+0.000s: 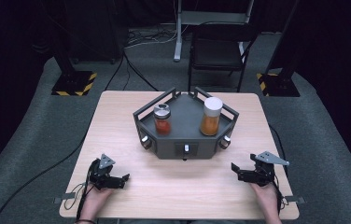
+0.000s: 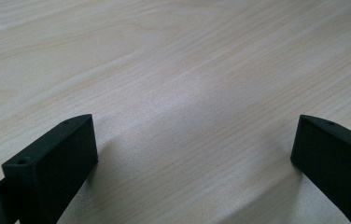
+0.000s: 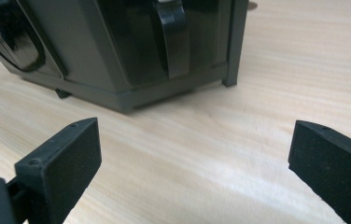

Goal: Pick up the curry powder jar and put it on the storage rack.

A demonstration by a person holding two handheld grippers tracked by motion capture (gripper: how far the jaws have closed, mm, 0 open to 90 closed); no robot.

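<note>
A dark grey many-sided rack (image 1: 183, 147) stands mid-table and holds two jars. The short jar (image 1: 162, 119) has a silver lid and red contents. The tall jar (image 1: 210, 115) has a white lid and orange contents. My left gripper (image 1: 123, 179) rests near the front left of the table, open, with bare wood between its jaws (image 2: 194, 140). My right gripper (image 1: 235, 170) rests at the front right, open and pointed at the rack's base (image 3: 131, 60), a short way from it.
The wooden table (image 1: 117, 116) stands on grey carpet. A black folding chair (image 1: 218, 51) and a stand's metal leg (image 1: 178, 32) are behind it. Two hazard-striped bases (image 1: 73, 84) flank the far corners. Cables run across the floor.
</note>
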